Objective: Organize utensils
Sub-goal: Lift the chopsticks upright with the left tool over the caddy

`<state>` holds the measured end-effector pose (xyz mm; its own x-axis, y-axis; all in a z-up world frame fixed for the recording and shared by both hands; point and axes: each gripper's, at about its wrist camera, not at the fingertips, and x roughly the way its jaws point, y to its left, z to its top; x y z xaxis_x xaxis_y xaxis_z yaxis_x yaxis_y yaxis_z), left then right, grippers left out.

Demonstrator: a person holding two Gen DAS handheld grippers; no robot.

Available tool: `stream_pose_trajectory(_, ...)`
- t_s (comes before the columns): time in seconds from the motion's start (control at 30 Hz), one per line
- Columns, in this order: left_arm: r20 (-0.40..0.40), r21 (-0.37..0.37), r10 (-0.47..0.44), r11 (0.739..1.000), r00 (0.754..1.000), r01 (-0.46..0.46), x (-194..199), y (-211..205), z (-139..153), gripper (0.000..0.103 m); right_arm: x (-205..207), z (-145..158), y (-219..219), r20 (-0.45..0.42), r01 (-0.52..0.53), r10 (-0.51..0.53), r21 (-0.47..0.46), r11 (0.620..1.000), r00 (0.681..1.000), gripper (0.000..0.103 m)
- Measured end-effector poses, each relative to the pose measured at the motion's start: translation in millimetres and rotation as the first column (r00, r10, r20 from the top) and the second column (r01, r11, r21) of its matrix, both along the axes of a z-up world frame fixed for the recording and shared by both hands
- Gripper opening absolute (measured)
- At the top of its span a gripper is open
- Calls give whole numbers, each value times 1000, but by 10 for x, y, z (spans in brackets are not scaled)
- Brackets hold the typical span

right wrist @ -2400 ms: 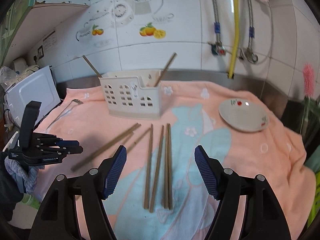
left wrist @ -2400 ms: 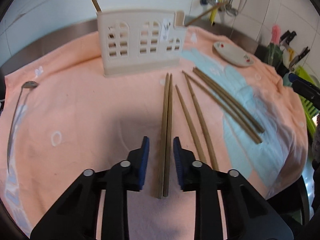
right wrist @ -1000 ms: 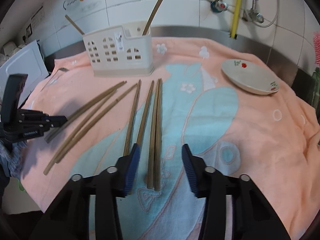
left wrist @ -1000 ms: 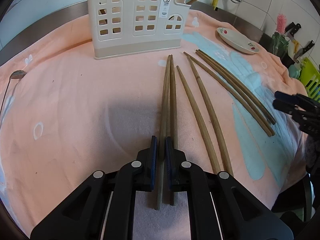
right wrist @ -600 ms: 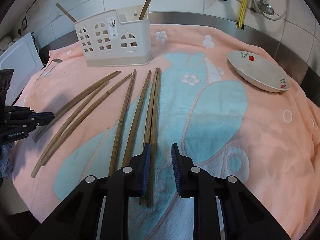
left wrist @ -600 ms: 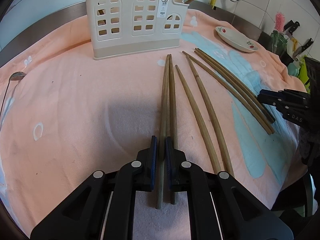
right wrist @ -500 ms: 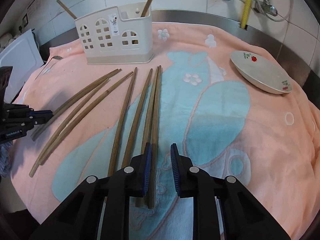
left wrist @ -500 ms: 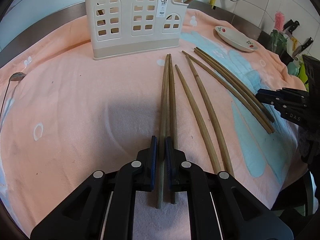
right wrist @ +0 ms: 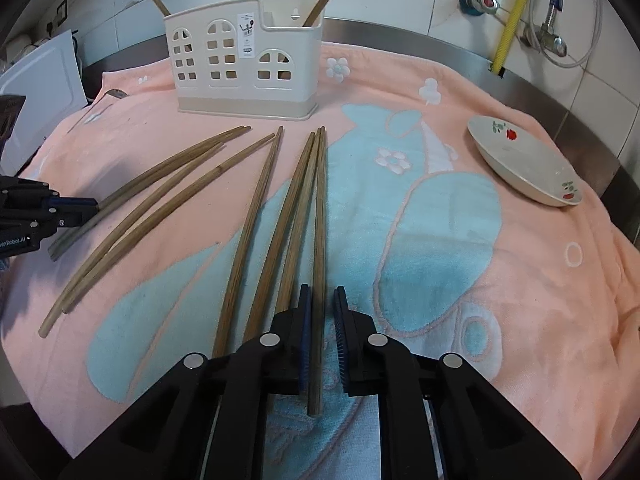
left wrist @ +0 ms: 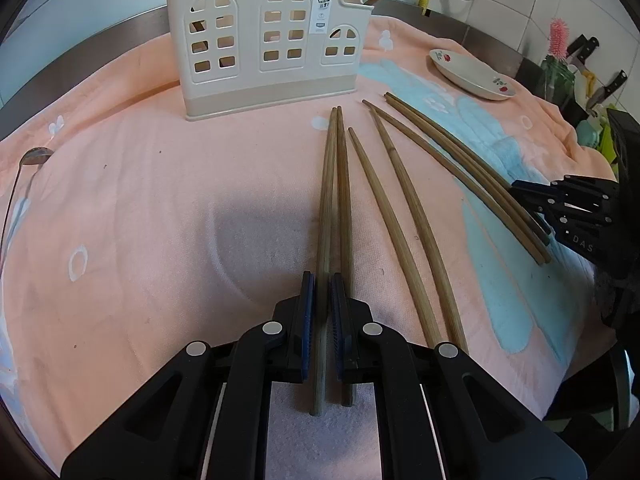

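Several wooden chopsticks lie fanned on a peach and blue towel [left wrist: 140, 208] in front of a cream utensil holder [left wrist: 264, 40], which holds two chopsticks; the holder also shows in the right wrist view [right wrist: 244, 60]. My left gripper [left wrist: 322, 292] is shut on one chopstick [left wrist: 329, 184] of the leftmost pair, down at the towel. My right gripper [right wrist: 322, 308] is nearly shut around the rightmost chopstick [right wrist: 320, 216], with a thin gap at the right pad. The right gripper shows in the left wrist view [left wrist: 576, 216], and the left gripper in the right wrist view [right wrist: 44, 212].
A metal spoon [left wrist: 24, 176] lies at the towel's left edge. A small flowered dish [right wrist: 524, 160] sits at the right. Steel counter rim, tiled wall, pipes and a yellow hose [right wrist: 508, 12] stand behind. Knives and a pink brush [left wrist: 560, 40] stand far right.
Both grippers came down onto the chopsticks and closed. The left has stayed clamped for the last second. The right narrowed from wide open to nearly shut around its chopstick.
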<state>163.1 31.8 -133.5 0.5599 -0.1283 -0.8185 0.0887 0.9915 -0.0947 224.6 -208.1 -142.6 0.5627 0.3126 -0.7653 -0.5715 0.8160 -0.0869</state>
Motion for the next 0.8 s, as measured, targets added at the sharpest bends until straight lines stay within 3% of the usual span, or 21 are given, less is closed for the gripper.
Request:
stream_pose_trajectory(0.3,0,-27,22,999,1000,-22,-8,16,81,6,-138,254,-135,50,28,-31,62,998,998,6)
stream_pose_trajectory(0.6,143,-81,33,996,989,-22,-152,90,661,6,-317,965,-176,180,0,-32,179,984,983,6)
stream_pose_trajectory(0.8,219,-79,34,997,975,-17,-170,88,1009,6,-302,1355,-57,218,-49,-1,226,973,976,6)
